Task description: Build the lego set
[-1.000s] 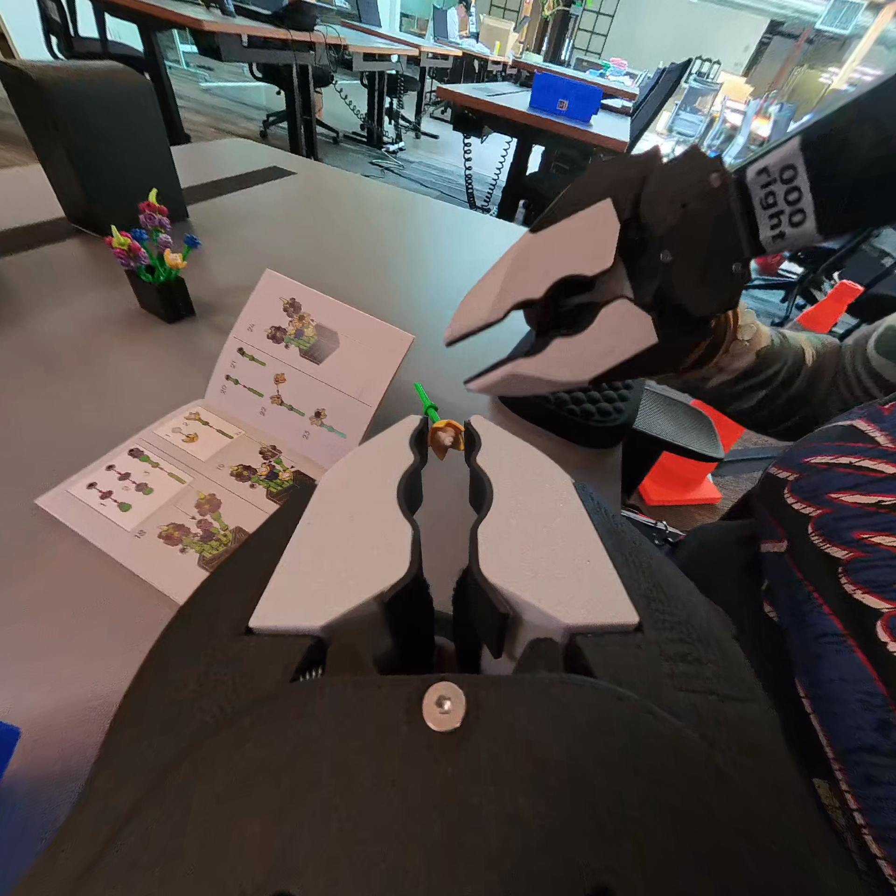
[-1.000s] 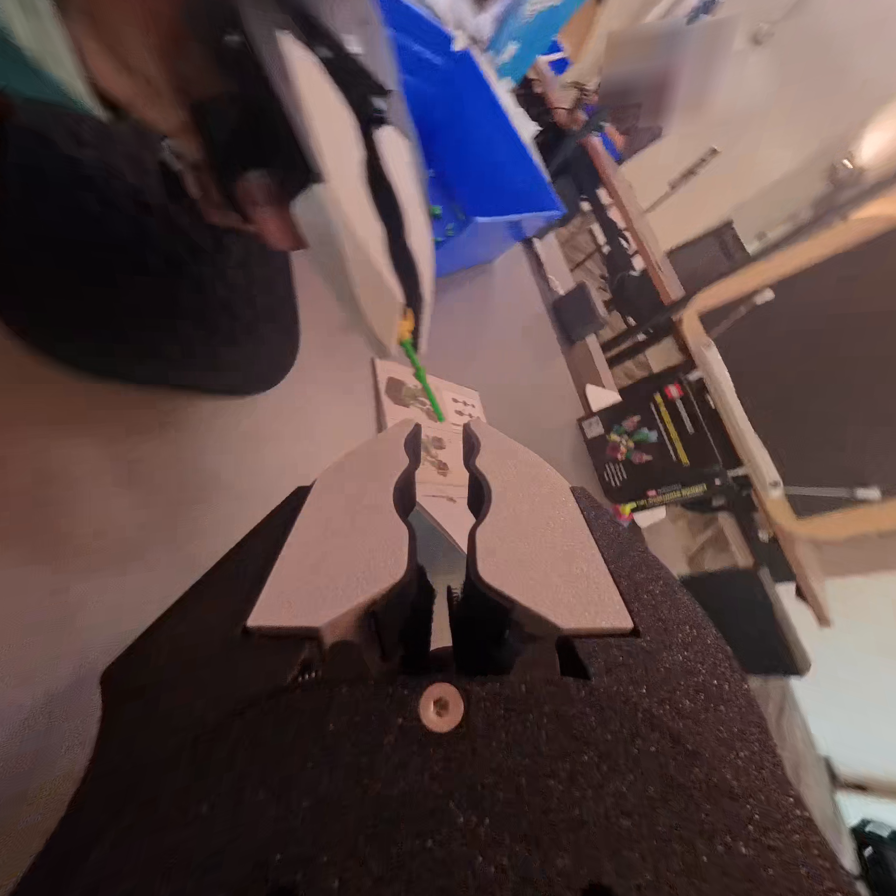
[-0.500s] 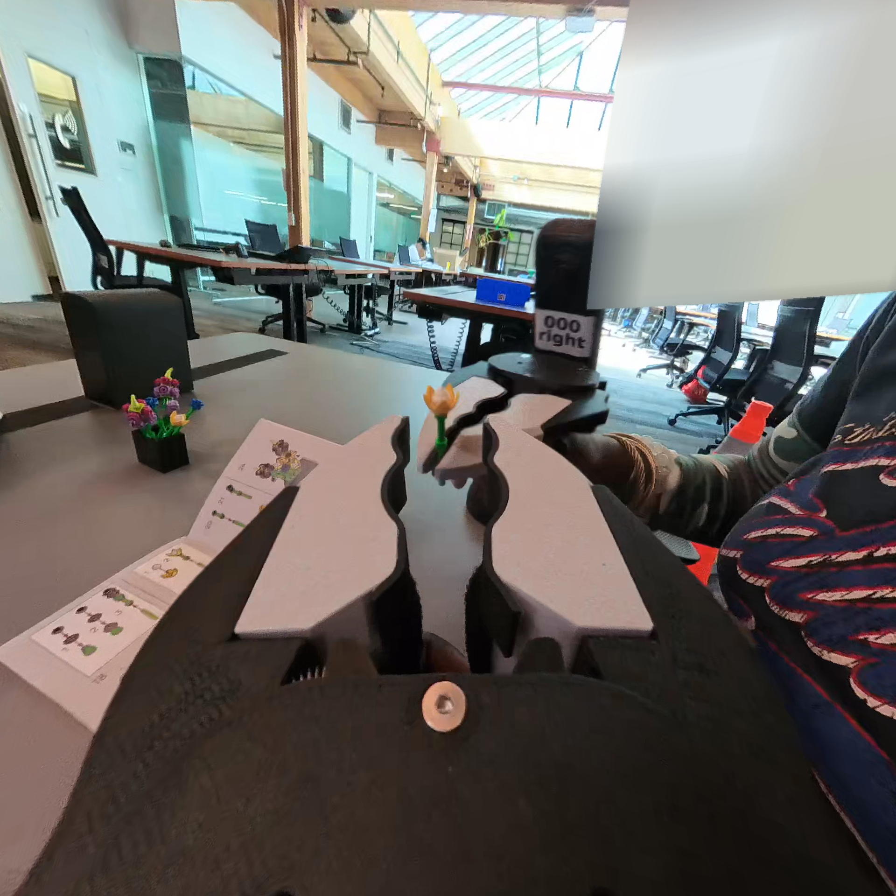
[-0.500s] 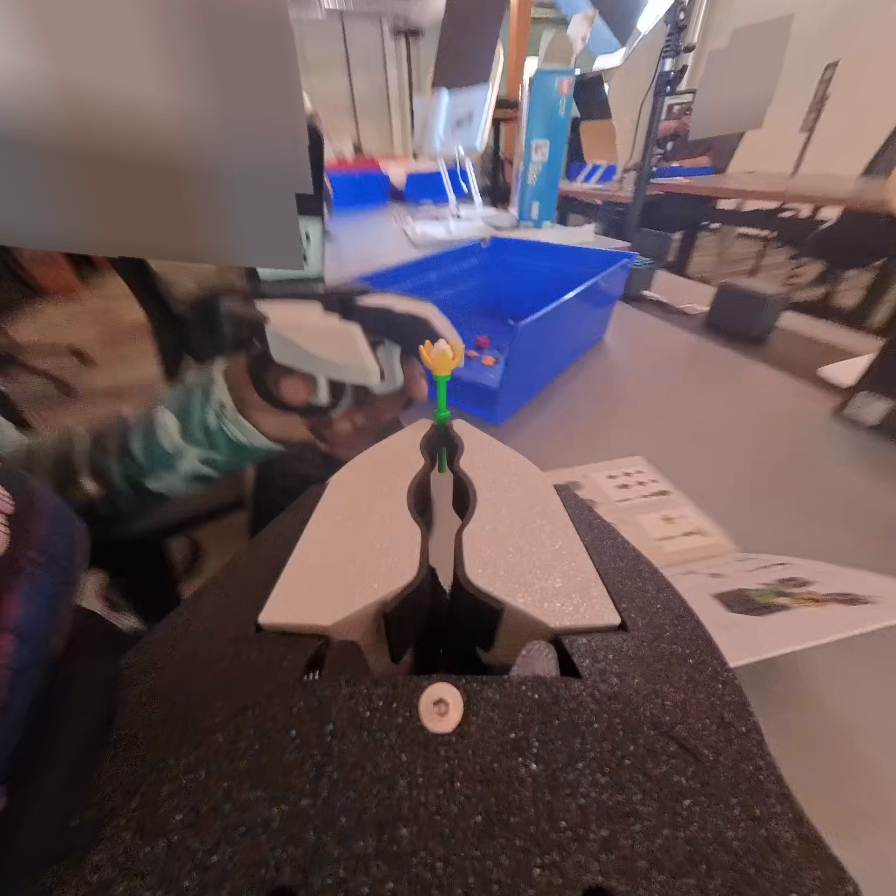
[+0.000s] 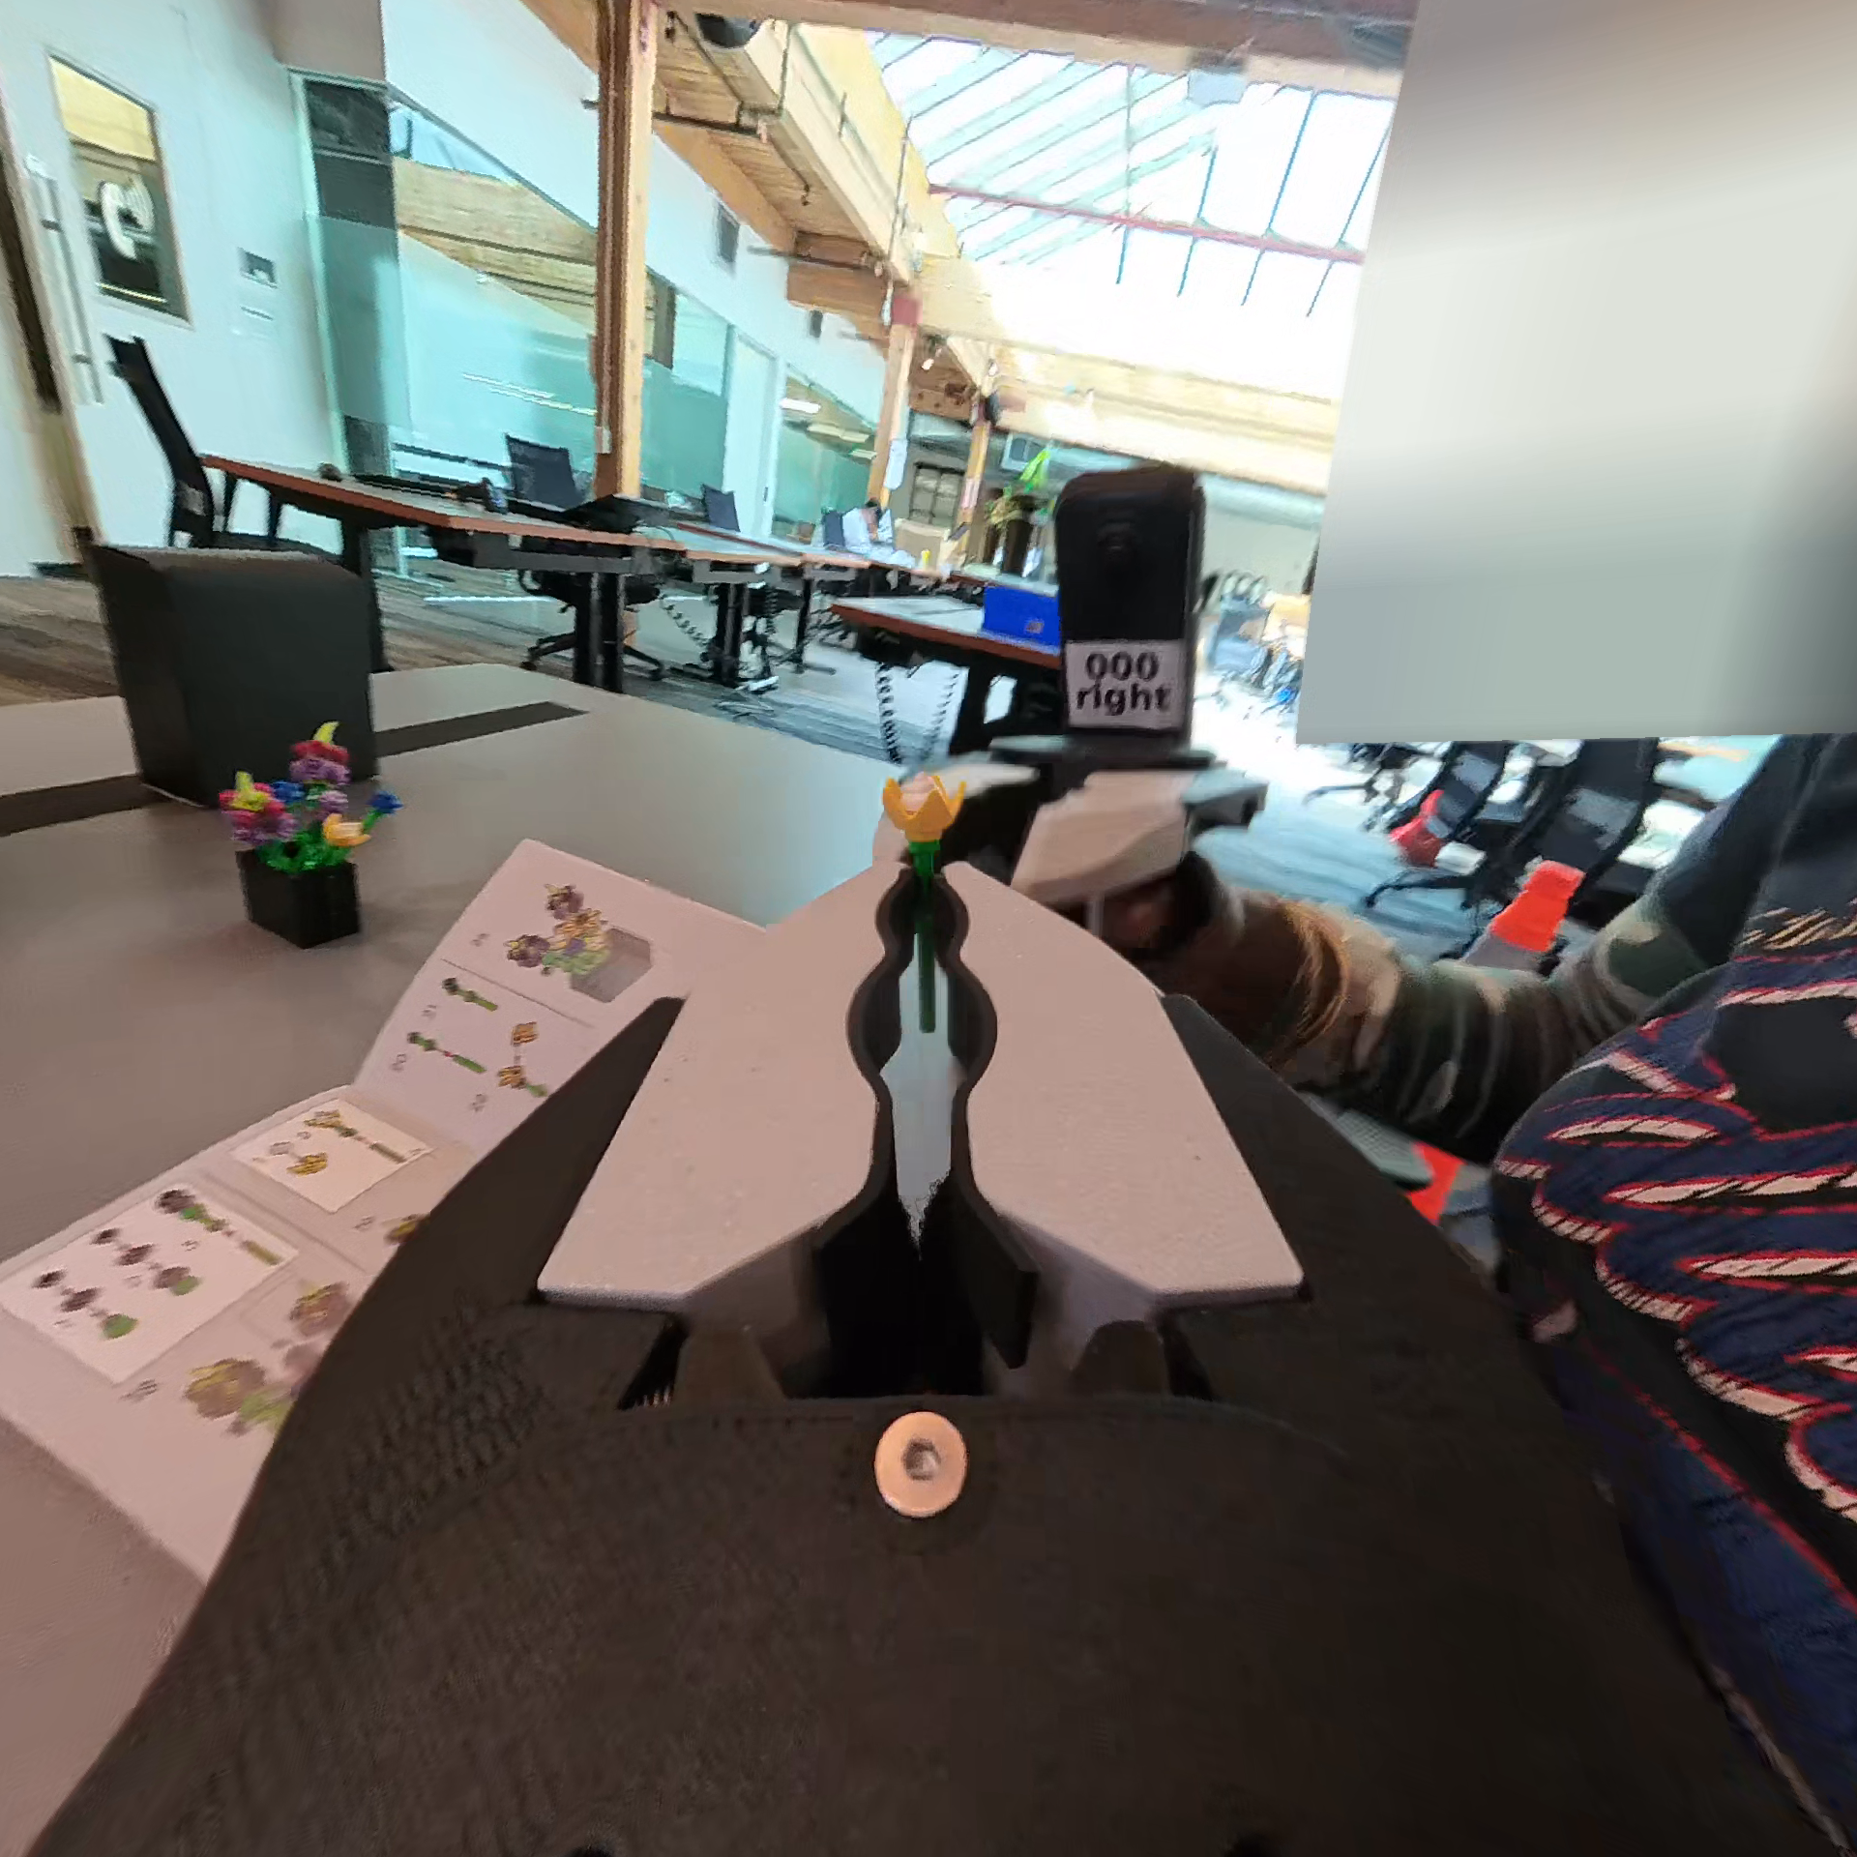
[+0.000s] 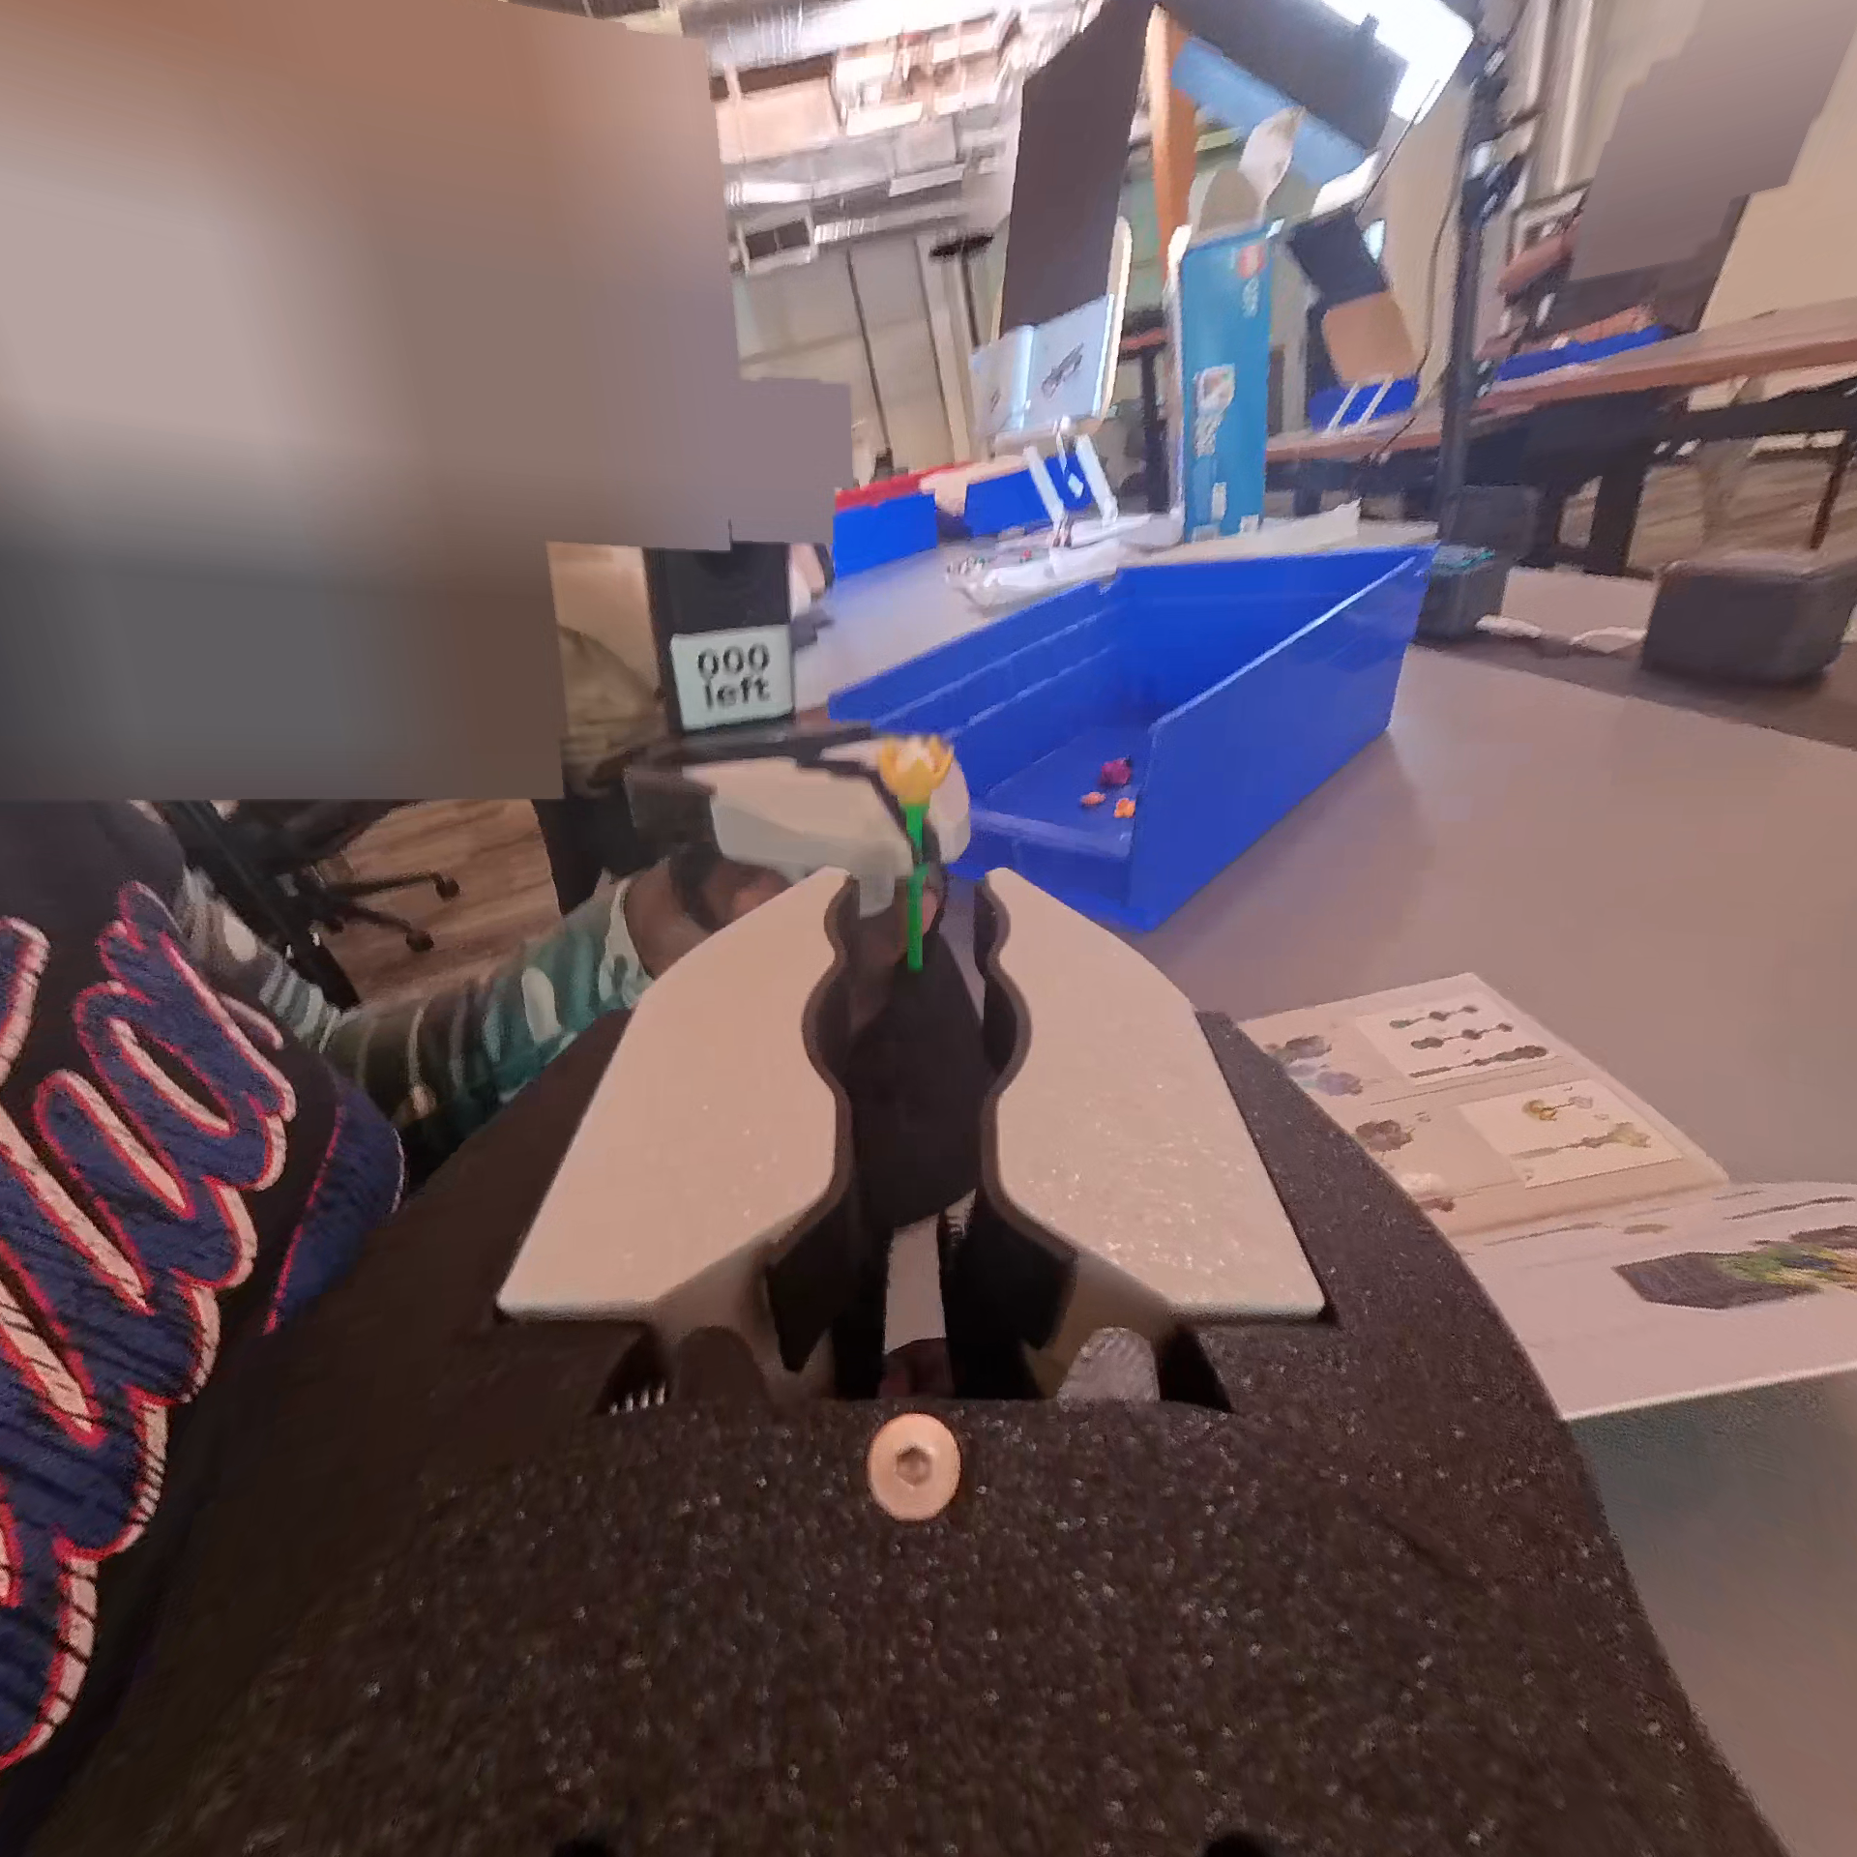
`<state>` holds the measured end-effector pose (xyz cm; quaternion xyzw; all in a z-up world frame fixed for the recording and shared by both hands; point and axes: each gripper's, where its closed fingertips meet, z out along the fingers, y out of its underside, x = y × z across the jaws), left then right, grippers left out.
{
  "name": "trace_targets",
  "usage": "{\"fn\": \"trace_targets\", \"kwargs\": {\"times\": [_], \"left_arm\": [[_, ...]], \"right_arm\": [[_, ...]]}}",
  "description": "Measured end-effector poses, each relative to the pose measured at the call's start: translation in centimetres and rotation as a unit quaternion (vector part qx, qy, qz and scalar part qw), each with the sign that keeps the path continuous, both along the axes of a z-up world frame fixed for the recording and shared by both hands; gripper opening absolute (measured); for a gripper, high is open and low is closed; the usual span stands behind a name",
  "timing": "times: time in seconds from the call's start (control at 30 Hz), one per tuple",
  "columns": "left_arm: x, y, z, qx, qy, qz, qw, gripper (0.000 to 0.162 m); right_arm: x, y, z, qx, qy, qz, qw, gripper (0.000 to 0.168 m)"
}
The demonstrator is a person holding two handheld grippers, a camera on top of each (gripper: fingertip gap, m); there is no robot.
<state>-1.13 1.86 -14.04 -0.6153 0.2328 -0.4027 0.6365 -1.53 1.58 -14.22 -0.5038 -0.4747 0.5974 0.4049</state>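
Grey table (image 5: 121, 985) takes up most of both views, with the blue bin (image 6: 1296, 693) sitting on it and a few loose pieces inside. The instruction booklet (image 5: 332, 1136) lies open beside the grippers — and a finished flower pot build (image 5: 301, 854) stands farther back. Left gripper (image 5: 922, 884) has its jaws pinched tight on the green stem of the yellow flower piece (image 5: 922, 804), held upright. Right gripper (image 6: 909, 884) faces it with its jaws parted, gripping nothing, the flower just past its tips.
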Motion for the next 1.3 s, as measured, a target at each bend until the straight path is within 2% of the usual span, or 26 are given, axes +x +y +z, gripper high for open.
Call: {"fn": "trace_targets", "kwargs": {"times": [0.1,0.3,0.43,0.63,0.8,0.87,0.97,1.13,1.3], "left_arm": [[-0.1,0.4,-1.0,0.019,0.078,0.035,0.996,0.003],[0.5,0.7,-2.2,0.050,0.187,0.068,0.979,0.003],[0.6,0.7,-2.5,0.053,0.207,0.071,0.974,0.003],[0.7,0.8,-2.8,0.048,0.212,0.067,0.974,0.003],[0.7,1.0,-2.5,0.054,0.189,0.077,0.977,0.006],[0.4,1.3,-2.2,0.054,0.159,0.086,0.982,0.020],[0.2,1.8,-2.5,0.056,0.123,0.096,0.986,0.036],[-0.3,1.5,-1.5,0.091,0.072,0.098,0.988,0.040],[-1.1,1.6,-1.1,0.076,0.030,0.087,0.993,0.039]], "right_arm": [[0.6,0.8,1.2,-0.008,0.016,-0.014,1.000,0.023],[0.1,0.4,0.2,0.036,-0.084,0.014,0.996,0.028],[0.0,0.6,-0.6,0.067,-0.130,0.019,0.989,0.024],[-0.2,0.4,-1.0,0.083,-0.149,0.031,0.985,0.014],[0.0,1.0,-0.7,0.080,-0.154,0.033,0.984,0.014],[0.5,2.8,-0.1,0.082,-0.156,0.013,0.984,0.014],[1.4,8.1,1.1,0.087,-0.160,-0.050,0.982,0.014],[2.2,19.2,1.4,0.065,-0.174,-0.163,0.969,0.014],[0.0,25.7,-1.1,0.084,-0.242,-0.175,0.951,0.014]]}}
